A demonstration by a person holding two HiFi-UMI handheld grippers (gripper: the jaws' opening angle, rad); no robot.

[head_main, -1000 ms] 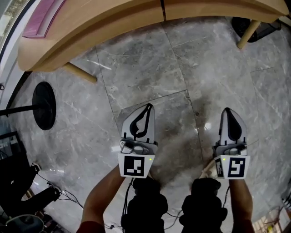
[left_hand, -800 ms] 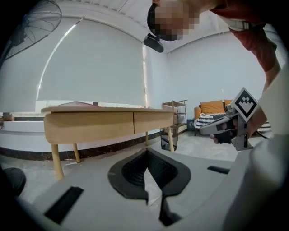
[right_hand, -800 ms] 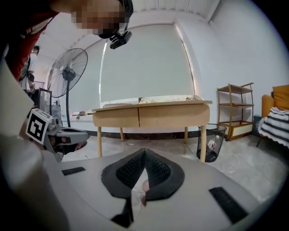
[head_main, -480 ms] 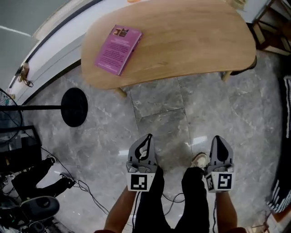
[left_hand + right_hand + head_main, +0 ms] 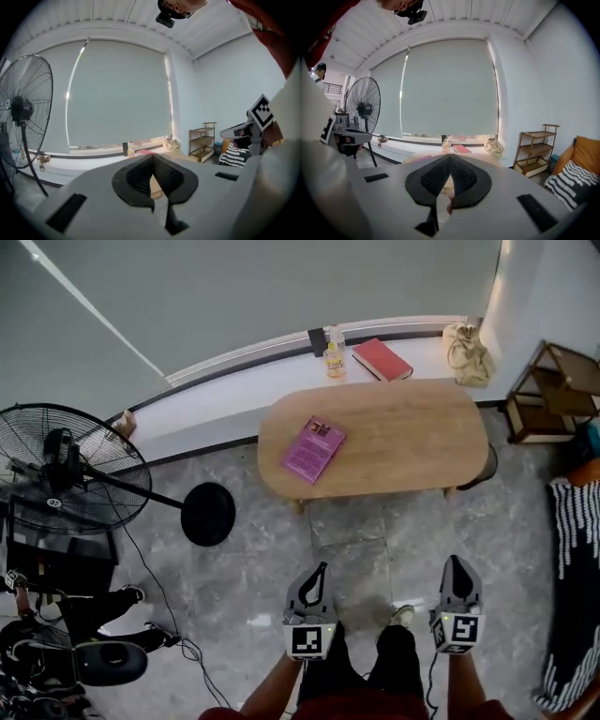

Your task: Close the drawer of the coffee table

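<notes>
Both tongs are sitting pinched shut, empty — left gripper [image 5: 317, 579] at lower centre, right gripper [image 5: 457, 576] at lower right. With no drawer showing, a blind push is risking shoving the whole coffee table [image 5: 412, 442]. It is standing well apart at upper centre — a pale wooden oval carrying a pink book [image 5: 312, 449].

Even daylight thru blind [image 5: 450, 89], fisheye-bent edges
</notes>
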